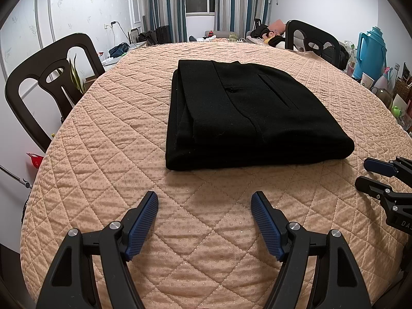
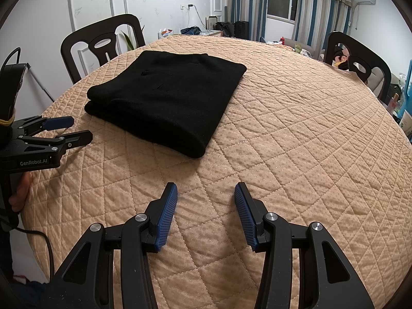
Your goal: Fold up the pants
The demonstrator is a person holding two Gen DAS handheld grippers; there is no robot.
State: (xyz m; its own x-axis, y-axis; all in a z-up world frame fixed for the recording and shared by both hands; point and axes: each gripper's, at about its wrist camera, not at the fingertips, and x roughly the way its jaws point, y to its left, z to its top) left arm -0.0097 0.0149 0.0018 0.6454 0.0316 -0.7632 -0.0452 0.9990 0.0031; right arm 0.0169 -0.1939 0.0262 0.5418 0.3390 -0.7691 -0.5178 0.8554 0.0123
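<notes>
Both tools, left (image 1: 204, 200) and right (image 2: 206, 191), gape empty near folded black pants (image 1: 247, 113).

Right gripper (image 1: 370, 177) cut off by frame edge; pants' (image 1: 247, 113) inner folds hidden.

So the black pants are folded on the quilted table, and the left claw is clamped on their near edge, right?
Not quite. The black pants do lie folded on the quilted table, but the left claw is open and empty, short of their near edge. The left wrist view shows bare quilt between its fingers.
</notes>
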